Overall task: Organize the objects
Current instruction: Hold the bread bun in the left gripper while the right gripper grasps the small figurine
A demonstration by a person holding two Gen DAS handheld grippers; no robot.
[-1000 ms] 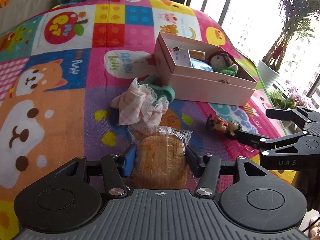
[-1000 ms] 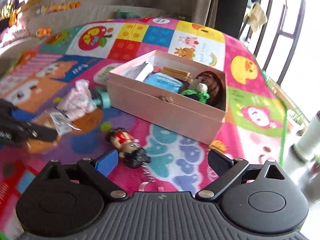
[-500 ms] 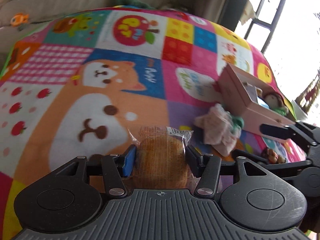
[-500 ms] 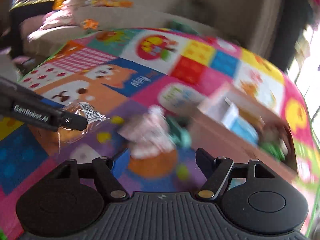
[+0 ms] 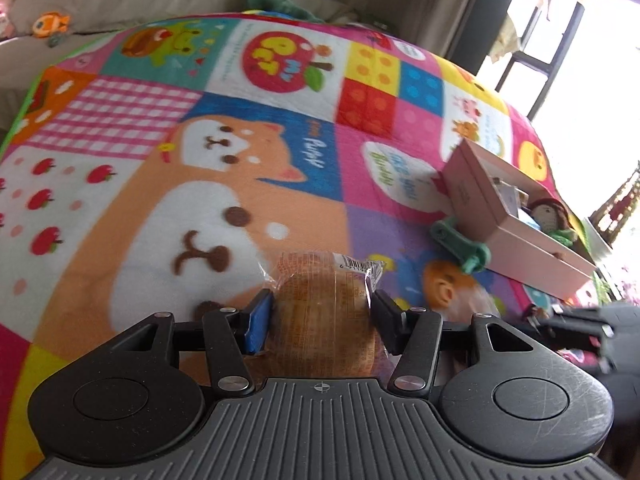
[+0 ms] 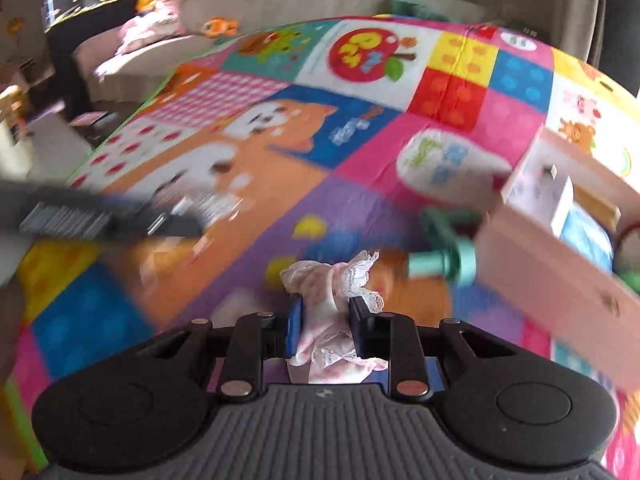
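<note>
Pink box (image 5: pixel 520 224), at two o'clock on the play mat (image 5: pixel 160 184), is part-filled; my left gripper (image 5: pixel 318 316) grips a wrapped bun (image 5: pixel 324 312), my right gripper (image 6: pixel 325 322) pinches frilly cloth (image 6: pixel 332 280), a green toy (image 5: pixel 460 246) remains outside.

Mat (image 5: pixel 120 160) multicolour patchwork, cartoon prints; box (image 5: pixel 520 236) pale pink; cloth (image 6: pixel 328 284) pink-white, lacy; bun (image 5: pixel 320 312) golden-brown.

Left claw (image 5: pixel 320 316) angled downward, pads clamped on a wrapped bun (image 5: pixel 322 320) — right claw (image 6: pixel 325 326) angled downward too, squeezed tight on frilly pink cloth (image 6: pixel 332 292)
</note>
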